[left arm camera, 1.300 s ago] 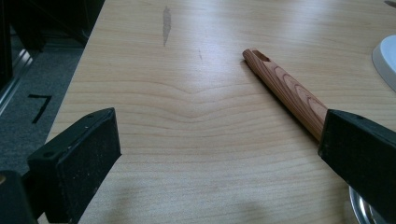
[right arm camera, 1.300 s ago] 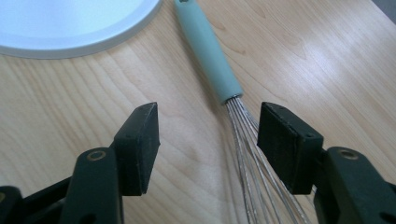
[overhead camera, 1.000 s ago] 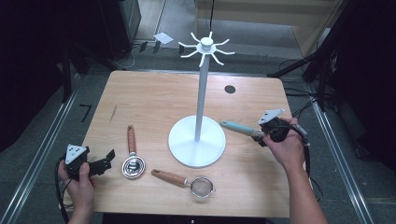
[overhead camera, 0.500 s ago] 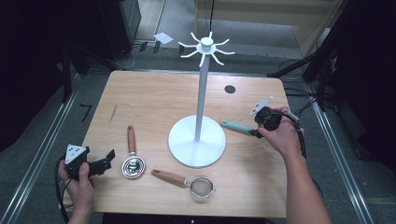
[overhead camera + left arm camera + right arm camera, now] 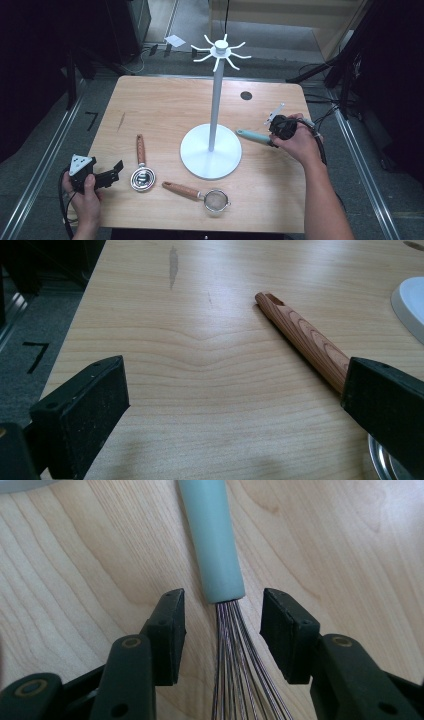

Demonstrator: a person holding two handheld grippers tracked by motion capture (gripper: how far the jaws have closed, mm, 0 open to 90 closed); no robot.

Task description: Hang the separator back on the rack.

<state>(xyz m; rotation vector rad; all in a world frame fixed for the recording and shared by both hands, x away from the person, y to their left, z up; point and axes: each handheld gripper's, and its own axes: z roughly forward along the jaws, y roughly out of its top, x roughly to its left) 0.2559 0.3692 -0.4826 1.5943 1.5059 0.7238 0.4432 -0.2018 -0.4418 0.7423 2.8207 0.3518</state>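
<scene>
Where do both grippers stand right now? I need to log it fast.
Left gripper: open, holding nothing.
Right gripper: open, jaws just been closing around the whisk, not yet pressing it.

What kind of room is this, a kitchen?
Probably a lab or workshop, not a kitchen: the wooden table stands on grey carpet between floor rails, cables run across the floor, and dark equipment stands surround it.

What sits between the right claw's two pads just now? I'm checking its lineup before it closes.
In the right gripper view, the right claw straddles the whisk: its wires, just below the teal handle's end, run between the pads, which stand clear of them.
</scene>
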